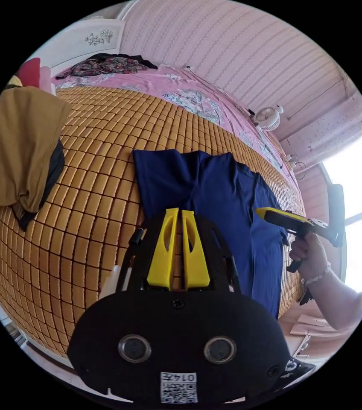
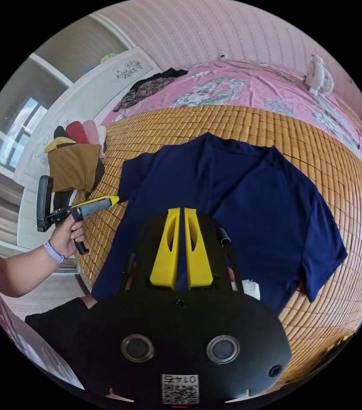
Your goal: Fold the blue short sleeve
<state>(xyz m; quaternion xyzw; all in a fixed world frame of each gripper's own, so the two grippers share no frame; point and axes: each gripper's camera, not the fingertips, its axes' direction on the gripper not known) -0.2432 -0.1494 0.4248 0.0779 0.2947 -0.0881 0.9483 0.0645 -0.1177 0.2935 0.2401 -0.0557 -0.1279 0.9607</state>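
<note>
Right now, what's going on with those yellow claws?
Left claw shut, empty. Right claw shut, empty. Blue shirt flat on bamboo mat, unfolded. Nothing in the way.

My smooth, matt yellow plastic jaws sit on a matt black plastic body. The dark blue cloth short-sleeve shirt (image 2: 249, 200) looks soft and matt. The golden bamboo-tile mat (image 2: 317, 141) shines slightly.

- Bright daylight, both views sharp; no motion blur.
- Window (image 1: 360, 179) in the left gripper view blown out to white glare.
- Strong fisheye bend: bamboo mat (image 1: 91, 171) bulges, black corners ring each frame.
- Shadows soft and faint; blue shirt (image 2: 249, 200) reads dark with little fold detail.
</note>
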